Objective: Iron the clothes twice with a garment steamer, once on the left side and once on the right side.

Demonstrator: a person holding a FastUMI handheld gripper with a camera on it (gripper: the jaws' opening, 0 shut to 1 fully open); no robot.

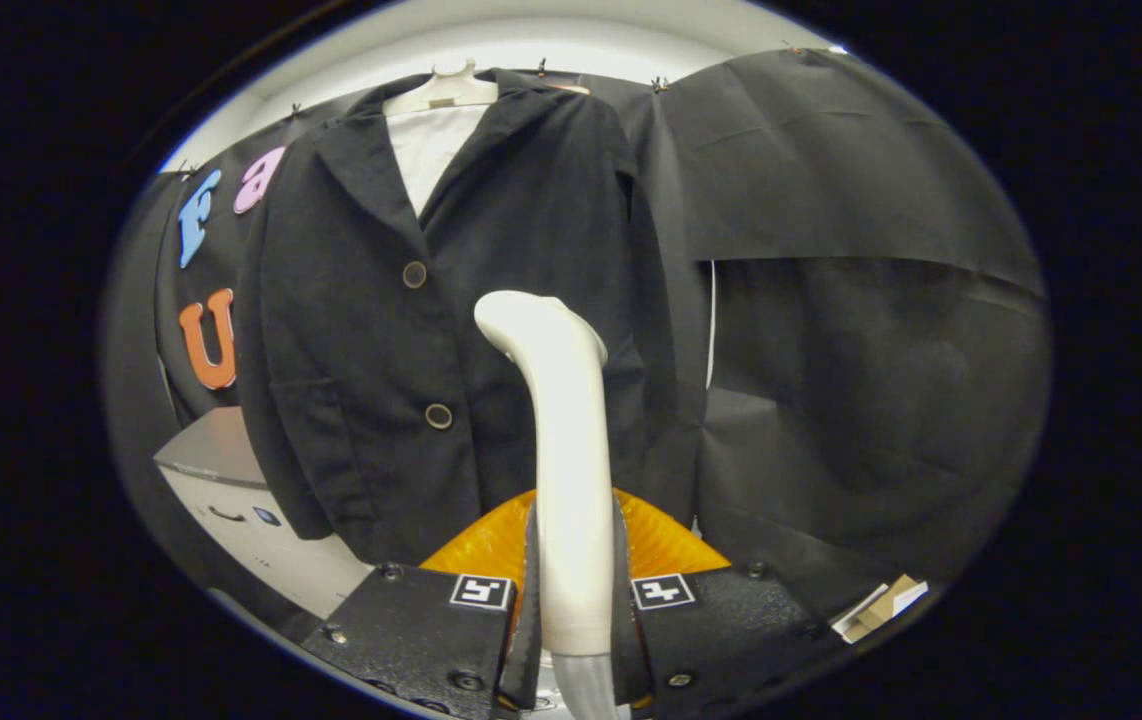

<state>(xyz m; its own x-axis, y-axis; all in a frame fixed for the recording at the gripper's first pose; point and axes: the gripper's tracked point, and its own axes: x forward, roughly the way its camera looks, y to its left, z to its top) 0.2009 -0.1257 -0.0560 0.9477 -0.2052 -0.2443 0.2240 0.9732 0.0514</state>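
Gripper view has the gripper [571, 610] clamped on the cream plastic garment steamer wand [561, 440], both fingers pressing its handle. Its head sits before the black buttoned jacket [381, 330] on a white hanger [441, 90], right of the buttons; touching or not, I can't tell. How many passes are done isn't evident.

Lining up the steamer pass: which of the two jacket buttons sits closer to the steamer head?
The lower button, just beside the steamer neck, below its head. The upper button sits higher, under the lapel. The claw is shut on the steamer.
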